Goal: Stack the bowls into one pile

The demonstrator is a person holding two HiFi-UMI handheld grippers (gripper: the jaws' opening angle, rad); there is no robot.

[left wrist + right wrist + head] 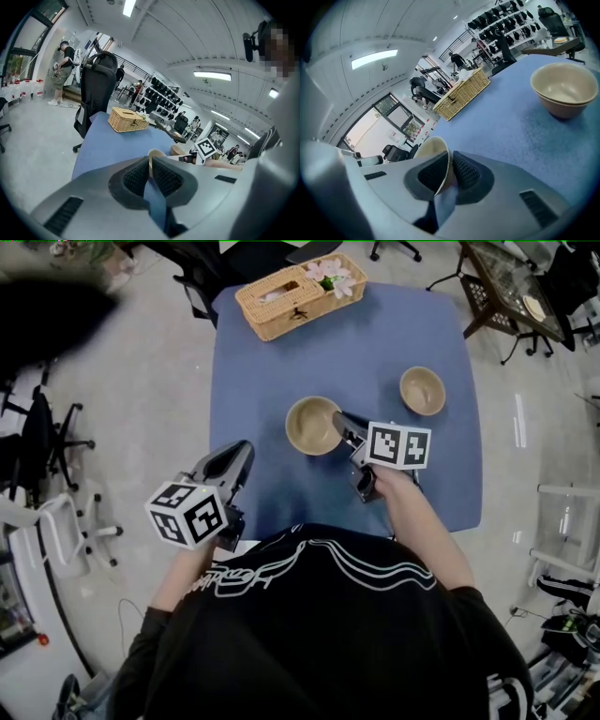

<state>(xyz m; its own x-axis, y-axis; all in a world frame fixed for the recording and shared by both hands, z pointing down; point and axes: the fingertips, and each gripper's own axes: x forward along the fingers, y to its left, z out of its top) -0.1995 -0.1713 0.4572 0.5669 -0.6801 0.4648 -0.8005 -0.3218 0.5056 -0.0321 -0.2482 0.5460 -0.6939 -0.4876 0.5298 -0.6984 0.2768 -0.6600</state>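
Note:
Two tan bowls stand on the blue table (pixel 258 371). The nearer bowl (pixel 312 425) is at the table's middle, and my right gripper (pixel 340 420) is shut on its right rim. In the right gripper view that thin rim (pixel 432 152) is pinched between the dark pads, with the bowl tilted to the left. The second bowl (pixel 423 390) sits free further right and shows upright in the right gripper view (pixel 565 89). My left gripper (pixel 244 451) hovers at the table's front left, apart from both bowls. Its pads (pixel 136 178) stand almost together with nothing between them.
A wicker basket (pixel 298 296) with pink flowers (pixel 333 276) sits at the table's far edge. Office chairs (pixel 197 268) stand behind the table and to the left (pixel 47 442). A dark side table (pixel 511 287) is at the back right.

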